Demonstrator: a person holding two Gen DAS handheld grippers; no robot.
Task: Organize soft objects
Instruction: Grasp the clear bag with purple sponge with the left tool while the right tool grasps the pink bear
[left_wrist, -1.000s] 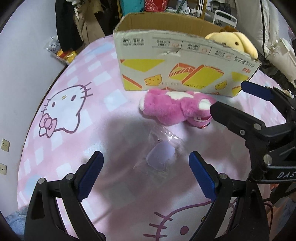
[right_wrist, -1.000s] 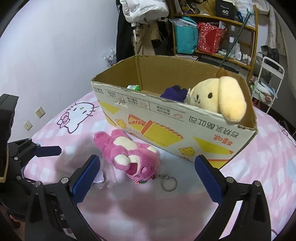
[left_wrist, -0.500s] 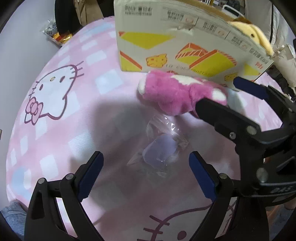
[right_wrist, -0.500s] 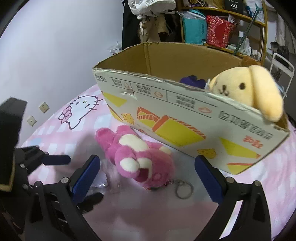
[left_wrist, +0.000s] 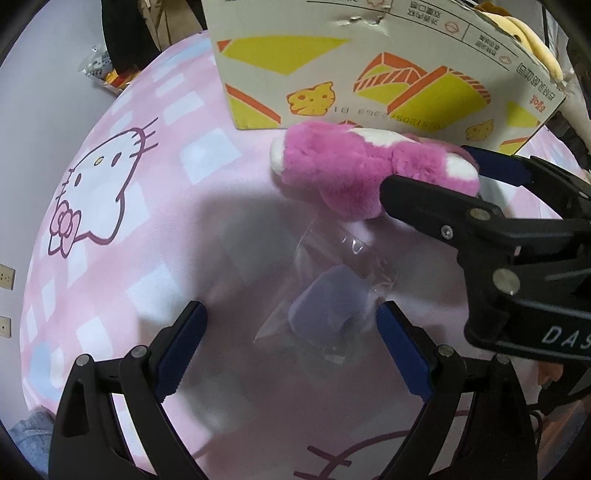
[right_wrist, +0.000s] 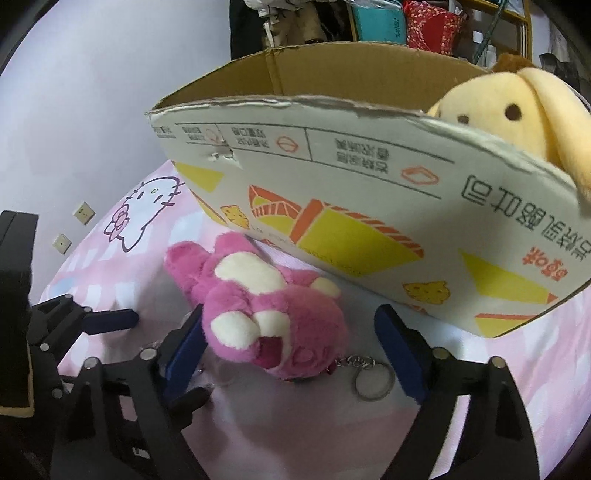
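A pink plush bear (right_wrist: 266, 314) with white patches lies on the bed in front of a cardboard box (right_wrist: 332, 177). My right gripper (right_wrist: 291, 350) straddles the bear's head and its jaws are closing. The left pad (right_wrist: 184, 347) is at the fur, while the right pad stands apart. In the left wrist view the right gripper's fingers (left_wrist: 424, 199) flank the bear (left_wrist: 332, 170). My left gripper (left_wrist: 291, 347) is open, low over a clear plastic bag holding a lilac soft piece (left_wrist: 328, 306) that sits between its pads without touching them. A yellow plush dog (right_wrist: 498, 107) sits in the box.
A metal keyring (right_wrist: 371, 380) trails from the bear toward the right pad. The pink Hello Kitty bedsheet (left_wrist: 110, 192) stretches to the left. A white wall with sockets (right_wrist: 83, 212) borders the bed. Shelves and hanging clothes (right_wrist: 373, 22) stand behind the box.
Both grippers have sunk toward the bed. The right jaws have narrowed around the pink bear. The left gripper has come down over the bagged lilac piece, with its opening unchanged.
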